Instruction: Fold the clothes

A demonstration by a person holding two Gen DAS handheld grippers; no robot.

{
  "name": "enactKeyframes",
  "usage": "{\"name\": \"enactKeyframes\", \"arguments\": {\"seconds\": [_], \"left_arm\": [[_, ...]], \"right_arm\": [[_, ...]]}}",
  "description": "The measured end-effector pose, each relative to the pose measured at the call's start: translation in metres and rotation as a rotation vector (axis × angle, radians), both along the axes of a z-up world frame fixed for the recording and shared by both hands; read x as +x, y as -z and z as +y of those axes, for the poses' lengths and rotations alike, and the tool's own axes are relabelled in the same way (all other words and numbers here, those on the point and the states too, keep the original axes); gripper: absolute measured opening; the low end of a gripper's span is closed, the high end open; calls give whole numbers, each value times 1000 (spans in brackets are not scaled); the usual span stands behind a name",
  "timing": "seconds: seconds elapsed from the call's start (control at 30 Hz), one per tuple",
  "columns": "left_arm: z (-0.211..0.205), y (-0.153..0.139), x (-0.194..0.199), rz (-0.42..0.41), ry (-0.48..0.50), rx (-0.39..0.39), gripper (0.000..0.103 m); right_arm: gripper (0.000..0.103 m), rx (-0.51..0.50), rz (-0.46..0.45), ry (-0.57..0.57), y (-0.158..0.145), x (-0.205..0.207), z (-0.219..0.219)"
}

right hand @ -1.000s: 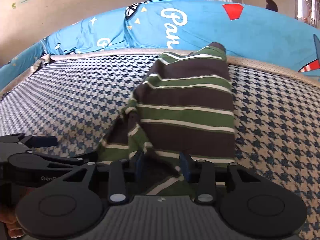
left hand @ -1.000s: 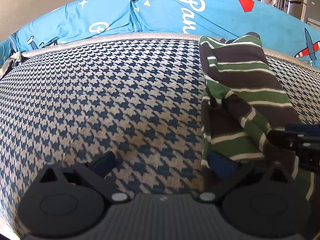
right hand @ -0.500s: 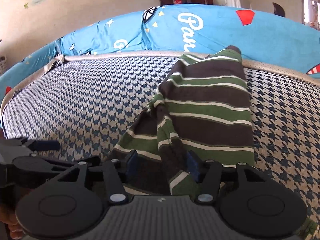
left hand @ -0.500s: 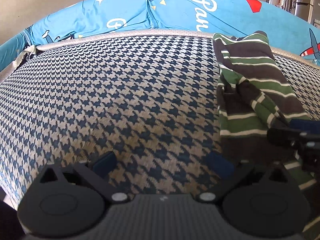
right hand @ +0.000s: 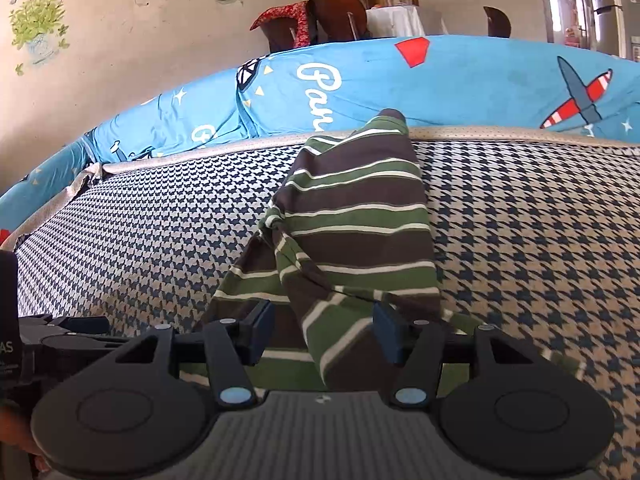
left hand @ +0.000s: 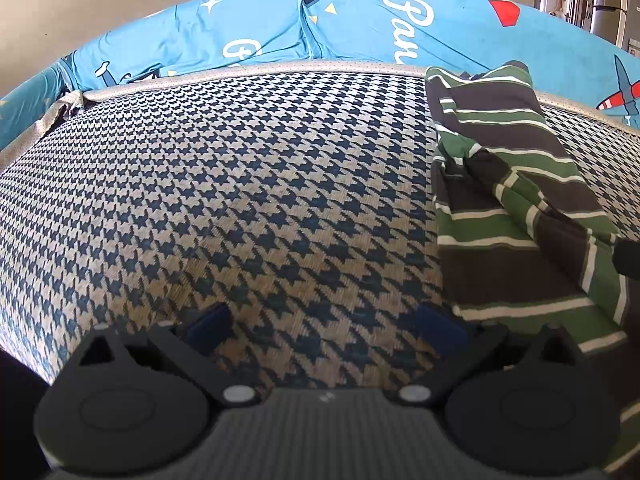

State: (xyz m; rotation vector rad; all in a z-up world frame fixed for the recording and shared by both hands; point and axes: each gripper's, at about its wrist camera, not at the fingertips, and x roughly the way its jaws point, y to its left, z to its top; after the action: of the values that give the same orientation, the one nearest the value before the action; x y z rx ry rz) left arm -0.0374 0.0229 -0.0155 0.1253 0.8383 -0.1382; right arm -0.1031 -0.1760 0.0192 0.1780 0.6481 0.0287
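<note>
Now that our right gripper point(right hand: 324, 334) has spread wider around the striped shirt point(right hand: 352, 232) lying ahead, we release the fold; our left gripper point(left hand: 324, 322) stays open, empty, shirt to its right.

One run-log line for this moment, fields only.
stage: mid-fold | left gripper: open, empty, over houndstooth cover | right gripper: open, straddling lifted fold of striped shirt | shirt: bunched, unfinished
</note>
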Motion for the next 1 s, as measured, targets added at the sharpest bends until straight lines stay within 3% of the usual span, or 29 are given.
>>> {"name": "enactKeyframes", "arguments": {"seconds": [0.57,1.0], "left_arm": [[-4,-7,-35,-20,64,-3,103],[-17,-3,-45,-36,135,10,103]], "right_arm": [[60,-48,-72,127,-17,-59,-20],[60,-68,13,367,-5,-85,-60]]}}
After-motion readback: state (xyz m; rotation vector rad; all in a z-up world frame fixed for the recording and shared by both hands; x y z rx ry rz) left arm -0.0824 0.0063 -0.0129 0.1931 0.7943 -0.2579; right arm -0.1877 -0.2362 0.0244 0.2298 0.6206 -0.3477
